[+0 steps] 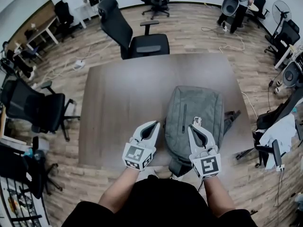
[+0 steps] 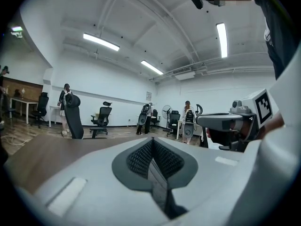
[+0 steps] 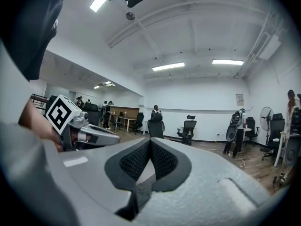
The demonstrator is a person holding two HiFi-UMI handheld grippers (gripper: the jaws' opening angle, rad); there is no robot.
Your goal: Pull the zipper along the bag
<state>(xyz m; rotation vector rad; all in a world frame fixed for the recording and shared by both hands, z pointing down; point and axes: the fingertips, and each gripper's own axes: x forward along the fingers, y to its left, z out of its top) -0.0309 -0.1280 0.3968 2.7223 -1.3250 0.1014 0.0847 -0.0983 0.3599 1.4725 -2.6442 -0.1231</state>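
Open office, brown bench (image 1: 118,103); grey bag (image 1: 203,108) lies flat at its 4 o'clock. Left gripper (image 1: 152,125) and right gripper (image 1: 195,123) are both clenched, empty, held above the bag. Best: one pins fabric, the other pinches the zipper (image 1: 184,118) pull and draws straight.

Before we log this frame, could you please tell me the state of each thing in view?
Left gripper: shut, empty.
Right gripper: shut, empty.
Backpack: lying flat on the table, not gripped.
Front zipper: too small to tell whether open.
Office chair: unoccupied, at the table's far edge.
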